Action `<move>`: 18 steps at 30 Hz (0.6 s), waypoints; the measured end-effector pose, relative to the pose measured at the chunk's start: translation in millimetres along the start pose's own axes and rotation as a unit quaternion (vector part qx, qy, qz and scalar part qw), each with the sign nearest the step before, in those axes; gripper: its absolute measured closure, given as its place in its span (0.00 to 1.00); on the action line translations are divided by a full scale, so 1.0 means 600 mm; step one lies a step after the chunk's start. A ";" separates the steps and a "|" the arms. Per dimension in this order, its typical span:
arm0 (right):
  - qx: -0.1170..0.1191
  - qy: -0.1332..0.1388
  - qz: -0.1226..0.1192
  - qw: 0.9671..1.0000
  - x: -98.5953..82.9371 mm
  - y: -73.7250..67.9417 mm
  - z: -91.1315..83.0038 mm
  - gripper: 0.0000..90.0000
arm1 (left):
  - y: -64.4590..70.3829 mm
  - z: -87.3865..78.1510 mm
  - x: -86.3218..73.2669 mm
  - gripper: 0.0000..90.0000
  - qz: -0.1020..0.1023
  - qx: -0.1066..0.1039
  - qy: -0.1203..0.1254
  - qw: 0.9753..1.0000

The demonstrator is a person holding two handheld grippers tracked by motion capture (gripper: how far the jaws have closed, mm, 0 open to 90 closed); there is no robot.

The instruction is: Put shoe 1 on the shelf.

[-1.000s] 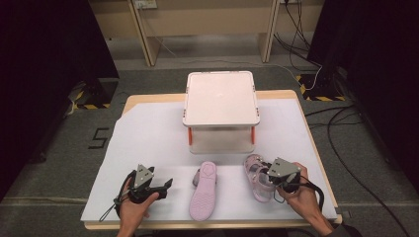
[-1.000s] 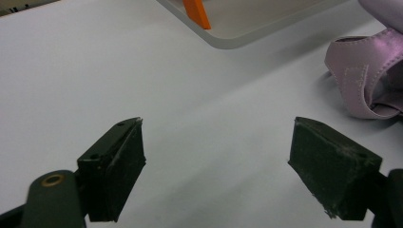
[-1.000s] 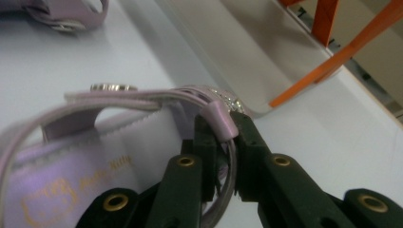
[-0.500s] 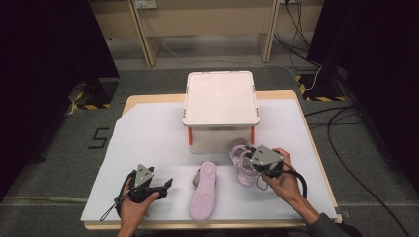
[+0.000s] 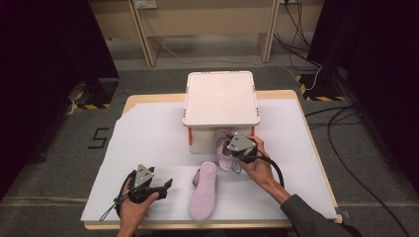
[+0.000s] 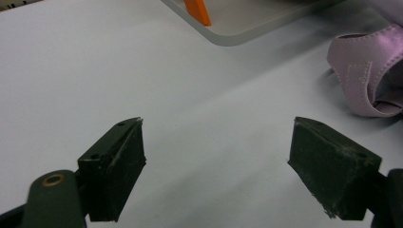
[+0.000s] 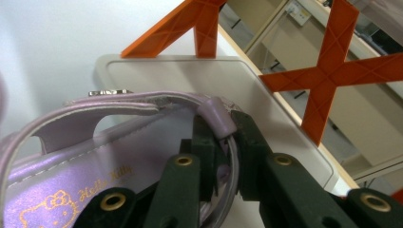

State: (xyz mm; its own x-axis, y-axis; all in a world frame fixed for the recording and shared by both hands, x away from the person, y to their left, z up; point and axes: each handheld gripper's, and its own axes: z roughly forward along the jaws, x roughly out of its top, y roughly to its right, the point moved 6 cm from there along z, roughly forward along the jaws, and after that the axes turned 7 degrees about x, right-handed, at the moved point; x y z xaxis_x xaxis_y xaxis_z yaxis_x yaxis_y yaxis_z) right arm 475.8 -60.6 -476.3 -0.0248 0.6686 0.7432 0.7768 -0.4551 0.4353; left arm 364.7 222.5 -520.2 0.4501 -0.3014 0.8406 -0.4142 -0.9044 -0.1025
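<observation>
We see a lilac sandal [image 7: 95, 156] clamped at its heel strap [image 7: 209, 111] between the jaws of the right gripper [image 7: 227, 142]; gold lettering and a small cat figure show on its insole. In the high view this sandal [image 5: 223, 154] sits at about 6 o'clock from the shelf [image 5: 221, 97], right at the shelf's front edge, with the right gripper [image 5: 236, 147] over it and the right hand [image 5: 258, 167] behind at 4 o'clock. In the right gripper view the toe points toward the shelf's lower tray [image 7: 190, 80], and orange braces [image 7: 332, 66] rise at 1 o'clock.

A second sandal [image 5: 203, 191] lies sole up on the white sheet [image 5: 148, 143], at 7 o'clock from the first and just beside it. Its strap [image 6: 370, 71] shows at 2 o'clock in the left gripper view.

The left gripper [image 5: 160, 186] rests low at 9 o'clock from the upturned sandal, held in the left hand [image 5: 133, 202]. Its jaws stand wide apart over bare sheet, holding nothing, with the two pads [image 6: 116, 166] well clear of each other.

The wooden table [image 5: 306, 98] edges the sheet, and cables [image 5: 356, 148] trail over the grey floor at 3 o'clock.
</observation>
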 end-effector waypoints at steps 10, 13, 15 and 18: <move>-0.019 -0.029 0.020 0.999 -0.015 0.009 0.037 0.73 | 0.003 0.001 -0.001 0.21 0.003 -0.003 -0.002 1.000; -0.026 -0.023 0.033 0.999 -0.014 0.013 0.034 0.63 | 0.003 0.000 0.000 0.21 0.004 -0.003 -0.002 1.000; -0.023 -0.024 0.046 0.998 -0.013 0.017 0.029 0.58 | 0.004 0.000 0.000 0.21 0.004 -0.004 -0.002 1.000; -0.013 -0.021 0.062 0.998 -0.015 0.014 0.019 0.54 | 0.005 0.000 0.000 0.21 0.003 -0.004 0.000 1.000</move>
State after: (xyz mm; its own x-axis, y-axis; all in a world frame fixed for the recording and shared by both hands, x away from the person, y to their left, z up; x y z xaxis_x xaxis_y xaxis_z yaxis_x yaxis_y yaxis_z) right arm 489.8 -63.9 -485.1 0.0966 0.6299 0.7706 0.7554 -0.5505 0.3554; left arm 363.5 219.8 -520.4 0.4467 -0.3071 0.8404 -0.4231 -0.9001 -0.1040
